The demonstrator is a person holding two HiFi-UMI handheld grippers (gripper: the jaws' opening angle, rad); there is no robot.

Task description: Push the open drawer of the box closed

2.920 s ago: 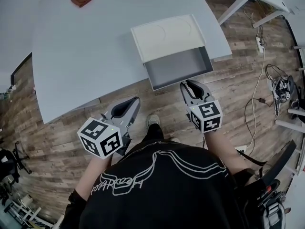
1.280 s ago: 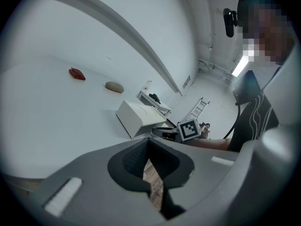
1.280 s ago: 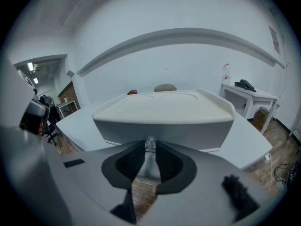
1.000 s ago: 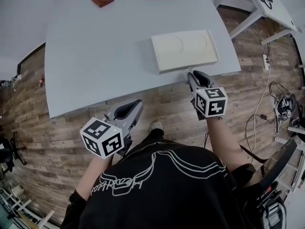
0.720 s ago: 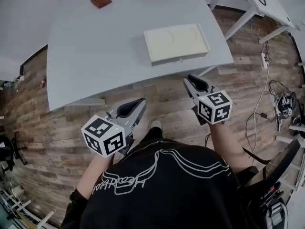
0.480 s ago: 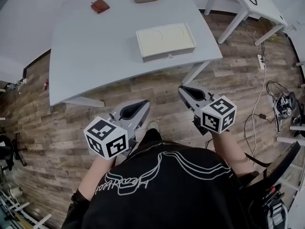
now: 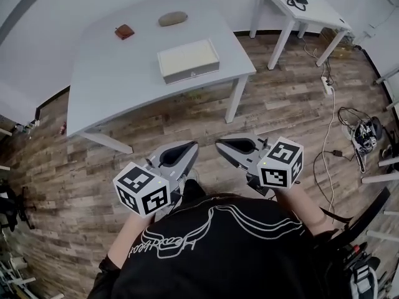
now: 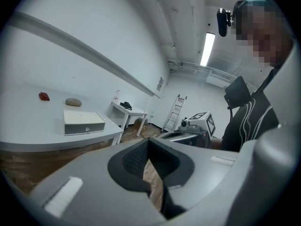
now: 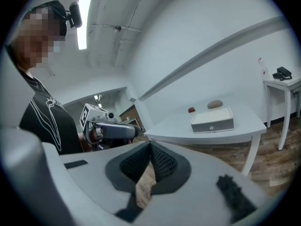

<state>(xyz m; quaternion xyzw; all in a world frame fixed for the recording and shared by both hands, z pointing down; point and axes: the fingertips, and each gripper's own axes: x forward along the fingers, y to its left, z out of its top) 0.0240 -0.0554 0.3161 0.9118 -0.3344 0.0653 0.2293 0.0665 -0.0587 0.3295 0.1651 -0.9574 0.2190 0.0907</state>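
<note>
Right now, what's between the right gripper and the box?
Only wood floor and a bare strip of table lie between the right gripper and the box. The head view shows it.

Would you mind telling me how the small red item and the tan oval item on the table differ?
The red item is reddish-brown and squarish; the tan oval item is greyish-tan and elongated. The tan oval item looks larger than the red item. Both lie on the table beyond the box, apart from it.
</note>
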